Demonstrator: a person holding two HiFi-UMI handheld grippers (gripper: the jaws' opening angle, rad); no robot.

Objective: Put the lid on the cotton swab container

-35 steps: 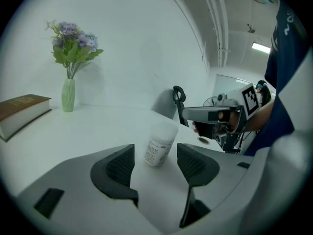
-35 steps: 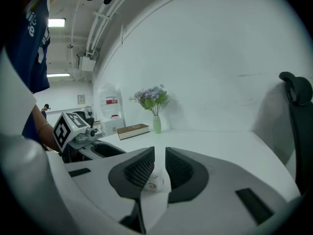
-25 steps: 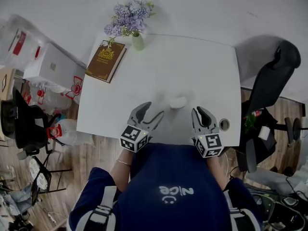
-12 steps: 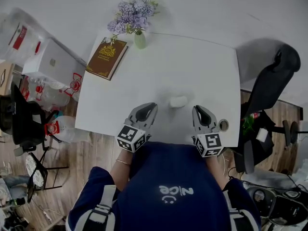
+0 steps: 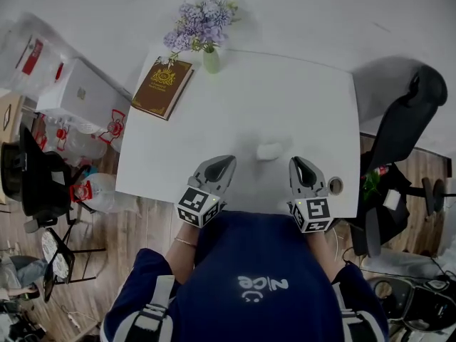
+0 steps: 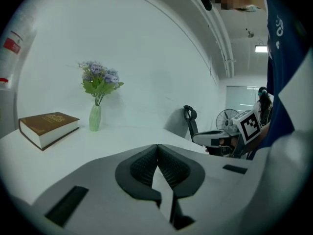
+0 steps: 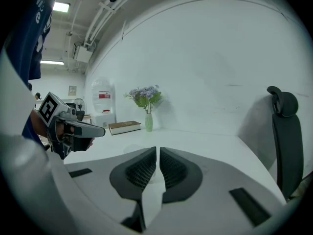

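Head view: a small pale container (image 5: pixel 269 150) sits on the white worktop (image 5: pixel 299 98), between and just beyond both tools. Left tool (image 5: pixel 225 162) and right tool (image 5: pixel 299 165) are closed, empty. It probably handles light and slippery; grip its sides.

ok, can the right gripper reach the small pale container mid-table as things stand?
Probably yes: only bare white table separates the right gripper from the small pale container, just ahead and to its left. Its jaws are shut and must open first.
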